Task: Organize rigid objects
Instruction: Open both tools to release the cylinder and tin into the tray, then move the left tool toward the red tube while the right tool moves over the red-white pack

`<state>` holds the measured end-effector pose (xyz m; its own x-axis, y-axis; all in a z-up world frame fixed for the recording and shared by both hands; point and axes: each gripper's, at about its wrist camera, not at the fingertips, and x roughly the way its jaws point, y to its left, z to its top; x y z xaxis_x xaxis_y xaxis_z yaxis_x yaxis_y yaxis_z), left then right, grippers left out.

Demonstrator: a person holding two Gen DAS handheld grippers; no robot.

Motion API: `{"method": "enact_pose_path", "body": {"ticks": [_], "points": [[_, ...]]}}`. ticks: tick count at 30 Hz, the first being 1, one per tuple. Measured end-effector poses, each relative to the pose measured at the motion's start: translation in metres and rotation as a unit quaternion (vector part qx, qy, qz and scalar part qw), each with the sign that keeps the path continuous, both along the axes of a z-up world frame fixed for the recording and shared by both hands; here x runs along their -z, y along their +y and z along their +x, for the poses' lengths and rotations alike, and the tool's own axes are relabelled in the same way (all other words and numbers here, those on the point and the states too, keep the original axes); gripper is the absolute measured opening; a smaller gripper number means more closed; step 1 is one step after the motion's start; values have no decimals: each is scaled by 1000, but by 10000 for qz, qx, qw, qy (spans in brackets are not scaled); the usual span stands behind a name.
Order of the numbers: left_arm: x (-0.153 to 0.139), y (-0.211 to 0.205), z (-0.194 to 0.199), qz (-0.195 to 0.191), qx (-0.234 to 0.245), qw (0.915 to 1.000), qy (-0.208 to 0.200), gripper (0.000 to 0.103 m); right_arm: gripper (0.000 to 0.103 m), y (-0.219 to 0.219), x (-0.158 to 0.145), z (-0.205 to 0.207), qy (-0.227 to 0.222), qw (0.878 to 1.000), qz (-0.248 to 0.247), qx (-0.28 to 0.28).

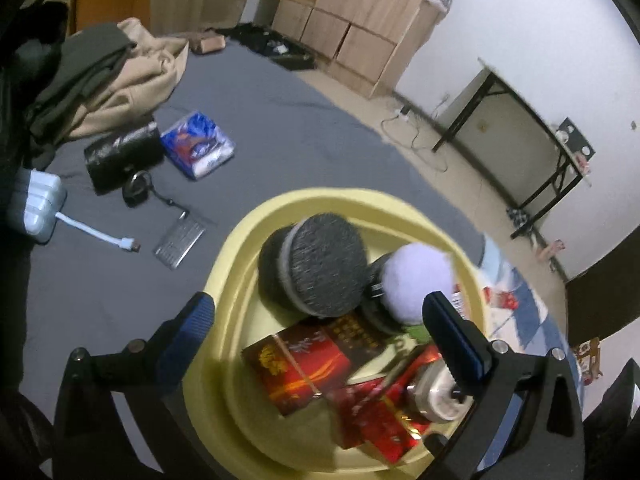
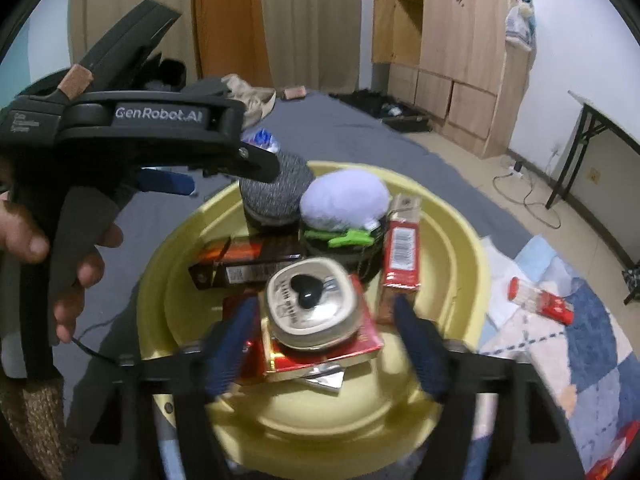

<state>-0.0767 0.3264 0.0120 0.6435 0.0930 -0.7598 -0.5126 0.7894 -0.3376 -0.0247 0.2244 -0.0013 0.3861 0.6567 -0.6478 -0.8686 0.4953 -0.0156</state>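
Over the round yellow plastic basin [image 2: 460, 240], both grippers [image 1: 324, 344] [image 2: 324, 344] hang wide open and empty, square cream tin [image 2: 312, 304] parked on red boxes [image 2: 360, 344] to stay corralled, I guess.

Yellow basin [image 2: 460, 240] on grey bed, holding red boxes [image 2: 402, 252], cream heart-lid jar [image 2: 312, 304], grey round brush [image 1: 316, 264]

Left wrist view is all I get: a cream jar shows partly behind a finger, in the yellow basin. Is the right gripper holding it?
Observer: No. The right gripper is open; the jar sits between its fingers, and the pads appear clear of it.
Operator: What is on the lid?
Observer: A black heart shape in the middle.
Operator: What is the red blur on the quilt beside the basin?
Observer: A red and white packet, lying flat on the patterned quilt, apart from the yellow basin.
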Motion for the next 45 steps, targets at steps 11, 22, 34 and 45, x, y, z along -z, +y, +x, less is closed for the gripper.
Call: {"method": "enact_pose_path", "body": {"ticks": [11,22,34,45], "points": [[-18,-142,104,539,1725,9835,-27,103,103,-218,-63,35,-166,9671,513,2488],[12,-252,157,720,2162,9734,-225,103,103,-313,-32,82,728,9461,462,3121],[28,-243,164,1033,1849,9773,79,103,103,-335,-13,86,493,9735,603,2152],[53,-245,173,1283,1437,9811,196,103,103,-337,-17,84,487,9688,665,2339]]}}
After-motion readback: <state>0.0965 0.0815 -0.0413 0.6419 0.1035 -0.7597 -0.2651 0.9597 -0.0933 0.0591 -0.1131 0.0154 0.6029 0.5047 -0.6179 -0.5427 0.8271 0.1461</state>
